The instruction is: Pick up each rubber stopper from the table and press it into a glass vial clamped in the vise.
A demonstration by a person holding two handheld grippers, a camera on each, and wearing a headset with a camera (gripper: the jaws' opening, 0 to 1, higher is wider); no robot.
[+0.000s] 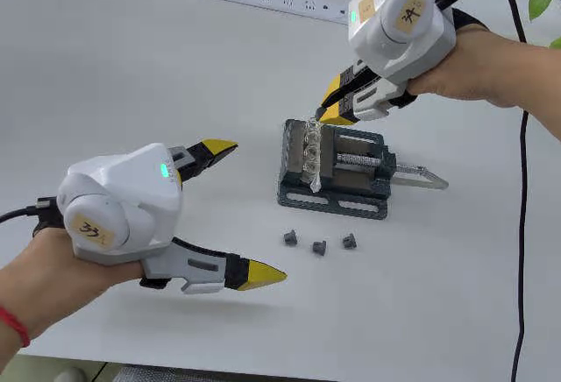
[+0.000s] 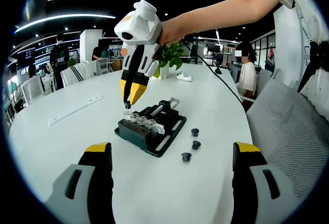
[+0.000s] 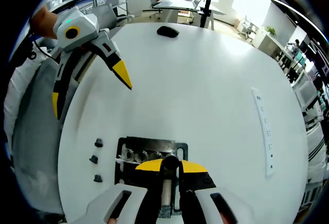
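Left tool (image 1: 247, 210) at surface (image 1: 131, 67) near edge, jaws wide apart, empty, right tool (image 1: 323, 115) pinching rubber stopper (image 3: 170, 162) over end glass vial (image 1: 312, 132) in vise (image 1: 355, 185), three loose stoppers (image 1: 319, 246) beside vise toward near edge.

The left gripper's (image 2: 172, 152) yellow-tipped jaws stand wide apart, nearest. Beyond them a dark metal vise (image 2: 154, 137) clamps a row of clear glass vials (image 2: 140, 119). The white right gripper (image 2: 128, 99) pinches a small dark stopper (image 2: 127, 104) over the leftmost vial. Three dark rubber stoppers (image 2: 196, 144) lie right of the vise on the white table (image 2: 221, 106).
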